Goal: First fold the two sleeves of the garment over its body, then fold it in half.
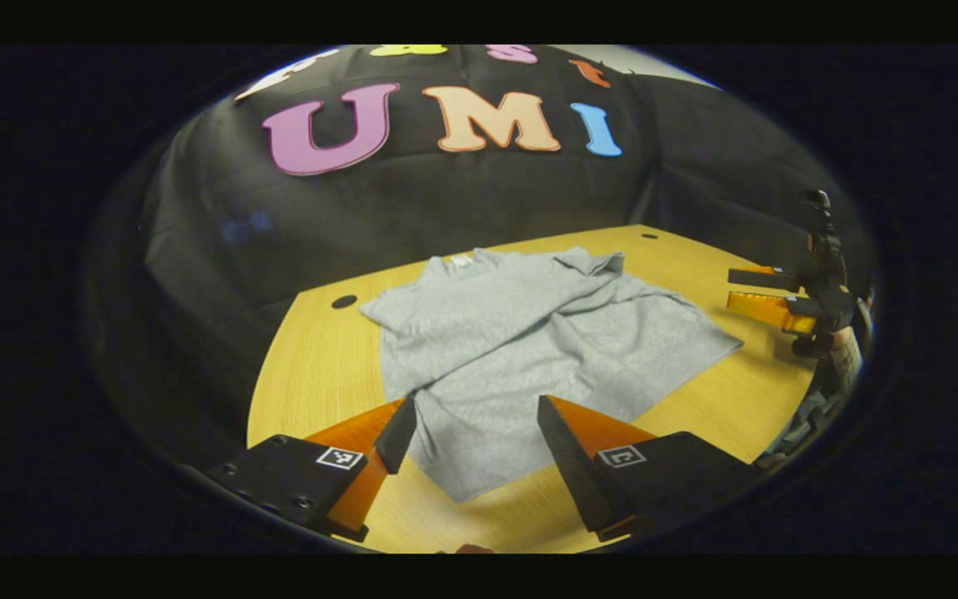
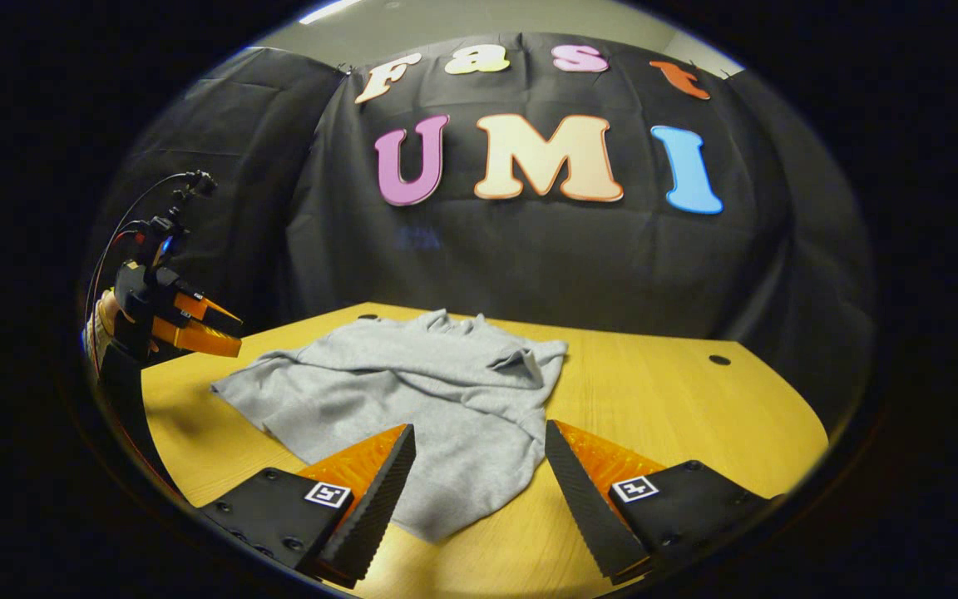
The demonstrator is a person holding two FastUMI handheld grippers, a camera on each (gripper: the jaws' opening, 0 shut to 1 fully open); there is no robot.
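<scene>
Where the left gripper view opens on the booth, a light yellow wooden table [image 1: 321, 366] with a curved edge and small dark round holes fills the middle of the frame, backed by the black cloth wall [image 1: 238, 225]. The rumpled grey knit garment [image 1: 520, 333] lies flat on the table at centre frame, wrinkled, with one sleeve lying over its body. The left gripper [image 1: 479, 445] sits at the bottom centre with its ribbed fingers spread wide over the garment's near hem, pinching nothing; small square black-and-white markers sit on its dark mounts. At the right edge the right gripper [image 1: 766, 295] hangs above the table, its fingers parted and empty.

In the right gripper view, the same wooden table [image 2: 678, 391] spans the lower half, the garment [image 2: 412, 391] left of centre. The right gripper [image 2: 479, 478] stands spread at bottom centre above the cloth's near edge, holding nothing. The left gripper [image 2: 221, 329] hovers at the left edge, slightly parted, held by a hand [image 2: 105, 320].
</scene>
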